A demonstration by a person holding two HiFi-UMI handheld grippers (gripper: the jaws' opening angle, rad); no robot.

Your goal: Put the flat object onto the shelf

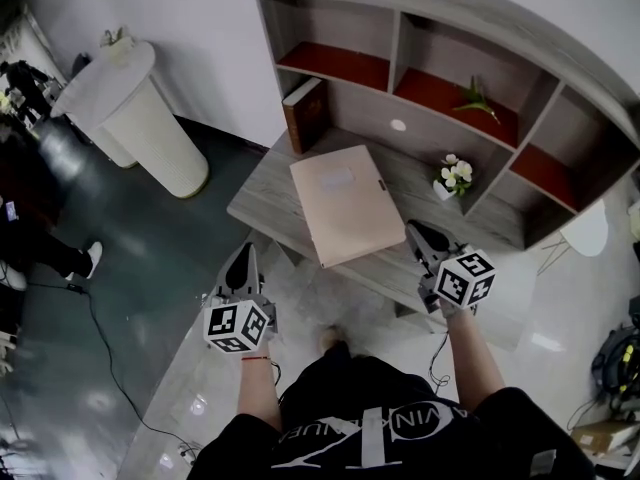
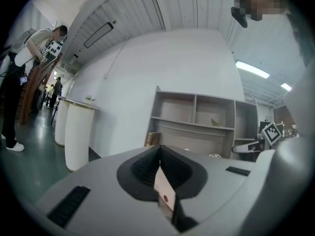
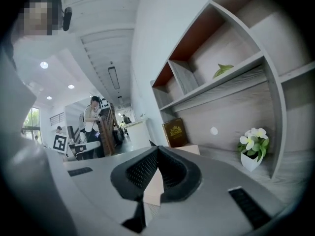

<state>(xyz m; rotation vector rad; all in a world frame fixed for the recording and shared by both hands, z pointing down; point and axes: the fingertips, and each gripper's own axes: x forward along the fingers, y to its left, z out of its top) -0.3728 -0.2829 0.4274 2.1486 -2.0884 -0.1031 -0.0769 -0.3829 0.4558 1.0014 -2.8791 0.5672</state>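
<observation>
A white wall point(image 1: 200, 28) backs a grey wooden shelf point(image 1: 400, 53) whose upper compartments have red-brown floors. Its lower board forms a grey tabletop point(image 1: 262, 206). To the left a white ribbed pedestal point(image 1: 140, 118) stands on a dark green glossy floor point(image 1: 130, 268), which meets pale marbled tiles point(image 1: 200, 358) nearer the shelf. A black cable point(image 1: 100, 343) trails across the floor. Strip lights point(image 2: 252, 69) glow on the ceiling, and a bright window point(image 3: 33, 121) shows far off.
</observation>
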